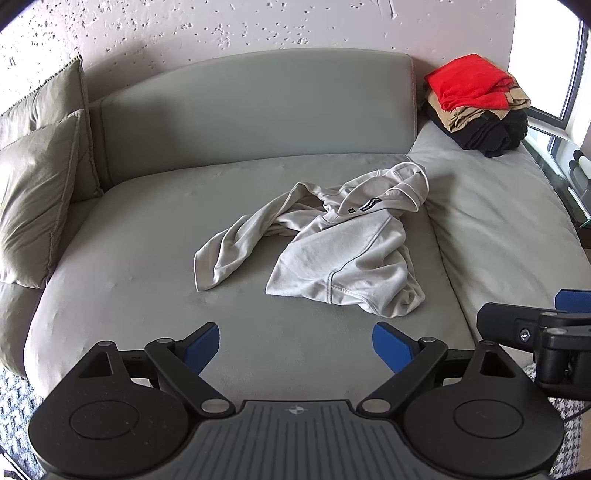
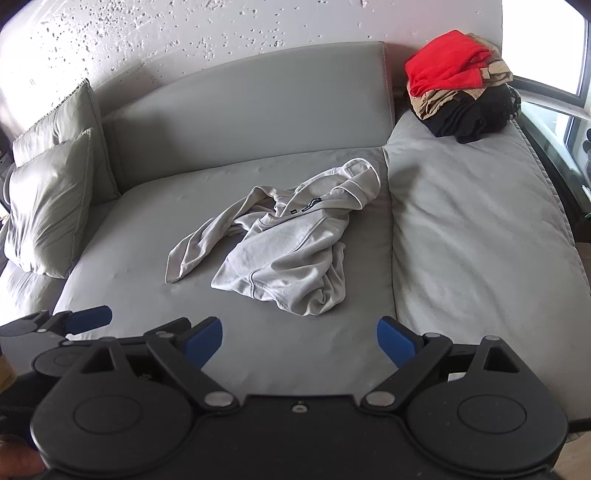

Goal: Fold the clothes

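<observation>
Pale grey hoodie (image 1: 332, 251) lies crumpled; its dark neck label (image 1: 369, 204) unreadable.

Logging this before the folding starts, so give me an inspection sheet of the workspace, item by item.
Surface: grey sofa seat, bare around the garment.
Job's things: pale grey hoodie crumpled, unfolded, mid-seat; folded stack, red on top, at the far right.
Clutter: two cushions at the left.
Grippers: left gripper and right gripper open, empty, short of the hoodie.
Cables: nothing seen.
Surroundings: speckled white wall, window at the right.
</observation>
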`<state>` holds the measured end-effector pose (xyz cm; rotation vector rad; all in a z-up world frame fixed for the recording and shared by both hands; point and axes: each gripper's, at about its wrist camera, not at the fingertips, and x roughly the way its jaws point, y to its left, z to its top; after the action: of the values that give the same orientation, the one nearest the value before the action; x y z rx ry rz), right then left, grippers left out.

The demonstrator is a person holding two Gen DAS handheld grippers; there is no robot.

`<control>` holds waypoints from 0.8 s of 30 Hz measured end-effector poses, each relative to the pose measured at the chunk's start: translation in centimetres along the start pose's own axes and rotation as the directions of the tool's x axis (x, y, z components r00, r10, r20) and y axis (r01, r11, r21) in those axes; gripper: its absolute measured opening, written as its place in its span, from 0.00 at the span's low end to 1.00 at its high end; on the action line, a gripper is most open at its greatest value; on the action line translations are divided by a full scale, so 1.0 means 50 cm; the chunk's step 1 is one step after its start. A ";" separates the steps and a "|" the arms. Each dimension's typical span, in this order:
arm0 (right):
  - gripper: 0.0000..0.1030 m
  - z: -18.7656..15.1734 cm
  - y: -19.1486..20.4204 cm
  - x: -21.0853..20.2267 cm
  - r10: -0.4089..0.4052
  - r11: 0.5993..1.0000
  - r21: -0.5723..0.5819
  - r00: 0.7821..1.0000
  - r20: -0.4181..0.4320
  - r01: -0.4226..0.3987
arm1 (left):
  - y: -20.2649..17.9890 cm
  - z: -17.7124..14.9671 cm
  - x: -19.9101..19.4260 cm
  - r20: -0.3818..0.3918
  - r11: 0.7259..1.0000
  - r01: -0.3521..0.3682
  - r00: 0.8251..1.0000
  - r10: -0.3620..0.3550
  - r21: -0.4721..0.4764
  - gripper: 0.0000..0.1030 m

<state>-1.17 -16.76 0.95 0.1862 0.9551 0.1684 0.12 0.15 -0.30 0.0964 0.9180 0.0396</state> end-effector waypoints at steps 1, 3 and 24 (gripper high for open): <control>0.89 -0.001 -0.001 -0.002 0.000 1.000 0.000 1.000 -0.001 0.000 | -0.005 -0.008 -0.006 0.016 1.000 -0.005 1.000 0.005 -0.004 0.89; 0.89 -0.002 0.000 -0.002 -0.001 1.000 -0.001 1.000 -0.001 0.001 | -0.008 -0.002 -0.007 0.000 1.000 0.003 1.000 -0.003 -0.006 0.89; 0.89 0.001 0.003 -0.003 -0.003 1.000 0.001 1.000 0.009 0.003 | 0.002 0.003 -0.018 0.001 1.000 -0.002 1.000 0.002 -0.005 0.89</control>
<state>-1.19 -16.65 1.13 0.1862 0.9468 0.1643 -0.33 0.15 0.52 0.0926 0.9166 0.0437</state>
